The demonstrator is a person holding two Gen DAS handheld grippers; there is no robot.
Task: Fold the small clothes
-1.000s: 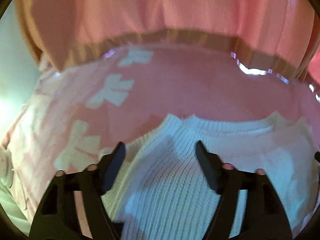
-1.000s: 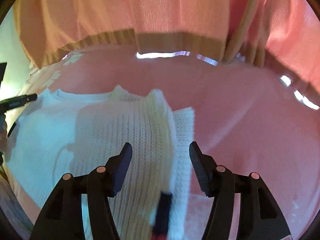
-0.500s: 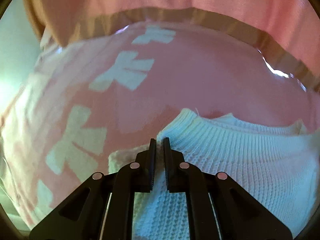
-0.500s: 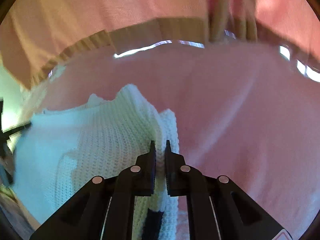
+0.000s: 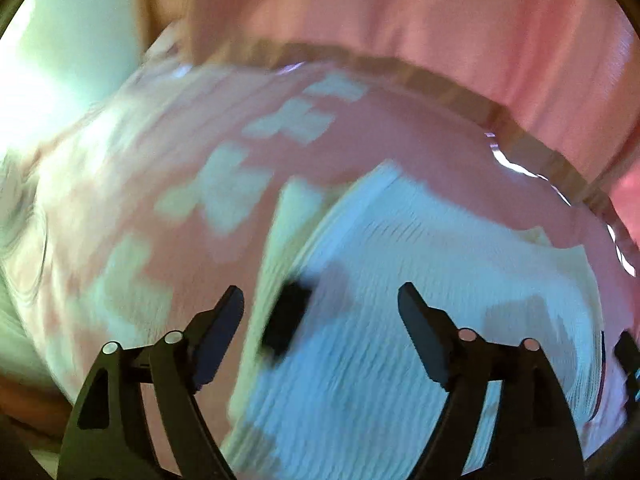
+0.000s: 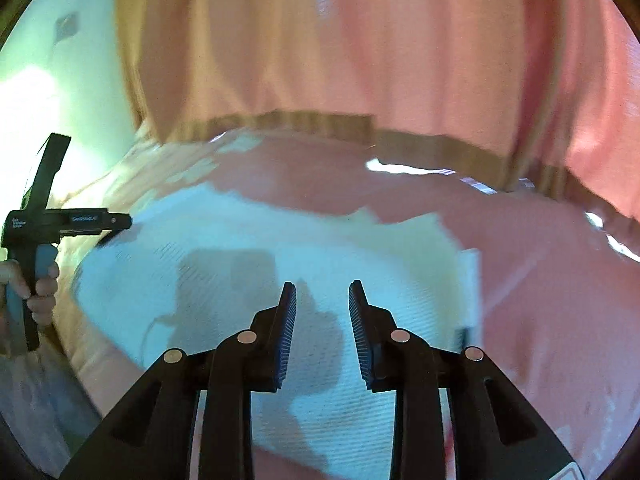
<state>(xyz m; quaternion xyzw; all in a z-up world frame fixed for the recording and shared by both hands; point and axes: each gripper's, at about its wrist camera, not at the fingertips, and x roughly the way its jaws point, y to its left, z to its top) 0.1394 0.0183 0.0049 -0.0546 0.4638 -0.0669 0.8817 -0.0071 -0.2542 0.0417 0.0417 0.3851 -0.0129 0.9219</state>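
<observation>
Left tool (image 5: 320, 312) spread wide, nothing between its fingers, hanging over the left part of a white knit sweater (image 5: 400, 320). Right tool (image 6: 322, 312) parted by a narrow gap, gripping nothing, poised above the sweater's (image 6: 248, 272) middle, with shadows cast on the knit below. Sweater lying flat on a pink bedspread (image 6: 540, 280) with pale cross shapes (image 5: 228, 196) to the left. A small dark tag (image 5: 286, 324), blurred, on the knit near the left tool's left finger. Pink curtain (image 6: 360, 48) hanging at the far side. Left tool (image 6: 60, 224) also visible in the right wrist view, at the far left, held in a hand (image 6: 36, 288).
</observation>
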